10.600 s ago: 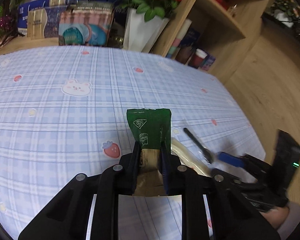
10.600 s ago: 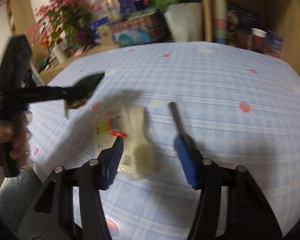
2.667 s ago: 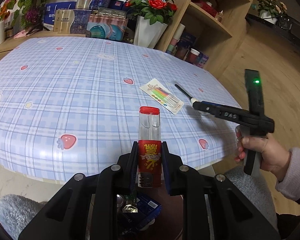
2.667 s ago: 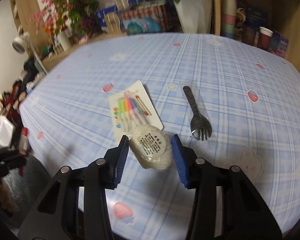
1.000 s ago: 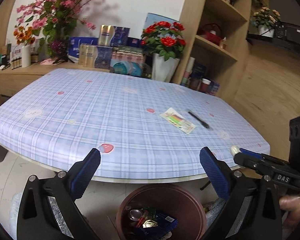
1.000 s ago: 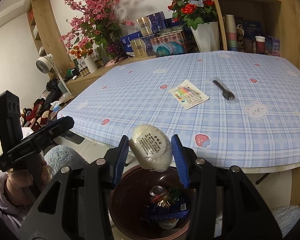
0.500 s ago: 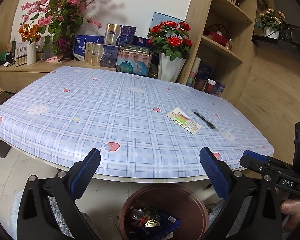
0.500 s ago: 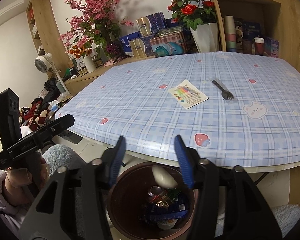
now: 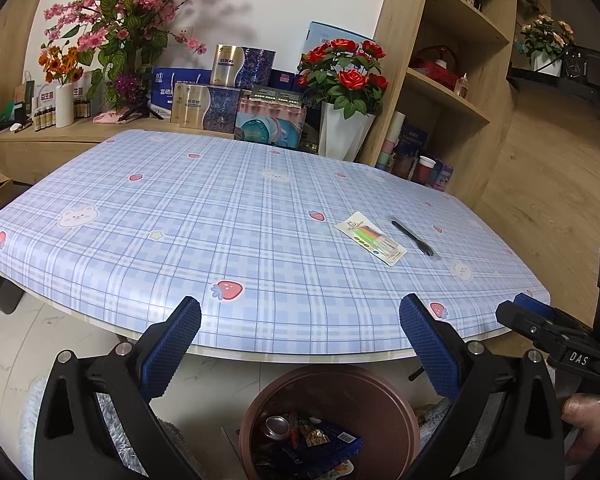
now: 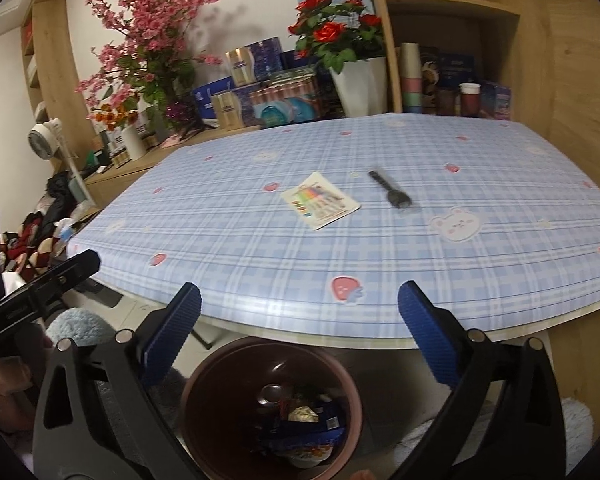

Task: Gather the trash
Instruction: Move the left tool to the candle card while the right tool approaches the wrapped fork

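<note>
One table fills mid-frame. One brown bin sits bottom centre, trash inside. Two grippers: the left gripper gapes wide, empty; the right gripper is opening, jaws wide with nothing between. Up right on the cloth: one marker pack, one black fork.

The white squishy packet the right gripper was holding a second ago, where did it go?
It dropped into the brown bin. The right gripper is opening its jaws, with nothing between them now. The left gripper had already let its red packet fall in and is open too. The marker card and the black fork lie on the table as before.
</note>
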Demonstrator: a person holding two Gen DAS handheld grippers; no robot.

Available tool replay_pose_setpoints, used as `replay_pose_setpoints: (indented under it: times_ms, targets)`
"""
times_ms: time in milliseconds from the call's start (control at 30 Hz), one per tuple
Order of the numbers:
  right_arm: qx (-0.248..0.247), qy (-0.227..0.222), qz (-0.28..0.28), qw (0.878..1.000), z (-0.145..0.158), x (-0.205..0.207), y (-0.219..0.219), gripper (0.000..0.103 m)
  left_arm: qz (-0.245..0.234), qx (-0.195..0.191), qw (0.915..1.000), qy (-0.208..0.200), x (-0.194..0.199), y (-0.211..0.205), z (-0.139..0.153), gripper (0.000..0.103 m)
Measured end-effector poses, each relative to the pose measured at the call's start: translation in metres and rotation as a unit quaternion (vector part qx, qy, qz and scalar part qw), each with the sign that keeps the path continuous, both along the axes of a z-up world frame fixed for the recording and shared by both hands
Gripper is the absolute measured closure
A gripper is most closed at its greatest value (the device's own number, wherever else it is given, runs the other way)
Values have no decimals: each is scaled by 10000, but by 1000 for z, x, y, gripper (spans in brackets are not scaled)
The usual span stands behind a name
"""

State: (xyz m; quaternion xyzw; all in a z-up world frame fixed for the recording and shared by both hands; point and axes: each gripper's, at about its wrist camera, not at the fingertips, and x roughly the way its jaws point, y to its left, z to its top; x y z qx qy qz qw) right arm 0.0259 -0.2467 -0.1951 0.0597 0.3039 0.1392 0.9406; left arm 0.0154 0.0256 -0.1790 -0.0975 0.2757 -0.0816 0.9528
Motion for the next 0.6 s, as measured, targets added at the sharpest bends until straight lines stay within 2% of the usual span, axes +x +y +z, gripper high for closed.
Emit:
replay_pose_setpoints:
  times_ms: [467,600]
  targets:
    - [-92,-30,-126,9999,-3,0,-4,6,-24,57,9999,110,3,-3,-5,6]
    - [-246,-110,-145,9995,-3,4,-6,6,-28,111,9998,187,10,-6,-4,6]
